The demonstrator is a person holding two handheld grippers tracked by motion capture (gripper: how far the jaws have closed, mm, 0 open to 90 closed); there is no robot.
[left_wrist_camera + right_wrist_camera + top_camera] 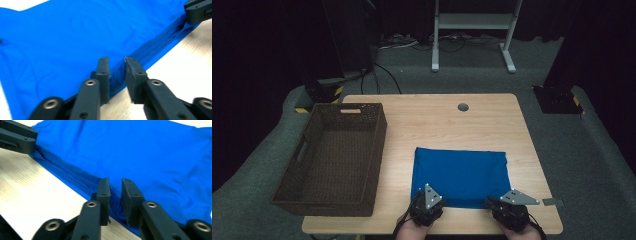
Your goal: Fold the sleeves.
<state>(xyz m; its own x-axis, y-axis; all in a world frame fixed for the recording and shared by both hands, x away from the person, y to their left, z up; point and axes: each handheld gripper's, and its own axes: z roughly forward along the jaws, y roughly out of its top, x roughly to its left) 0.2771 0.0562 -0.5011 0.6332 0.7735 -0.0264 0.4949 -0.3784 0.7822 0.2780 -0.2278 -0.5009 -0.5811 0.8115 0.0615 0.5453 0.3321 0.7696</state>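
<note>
Blue folded cloth [460, 176] is pinched along its near edge by both grippers.

The left gripper [117, 65] and the right gripper [115, 185] are each narrowed onto that hem, one near each corner, apparently so the edge can be lifted evenly. The gripper views show the layered hem between the jaws; the high view shows the wooden table [452, 122] and the brown woven basket [334, 155] left of the cloth.

Blue cloth's [459, 172] near corners under both grippers, forearms cut off below
</note>
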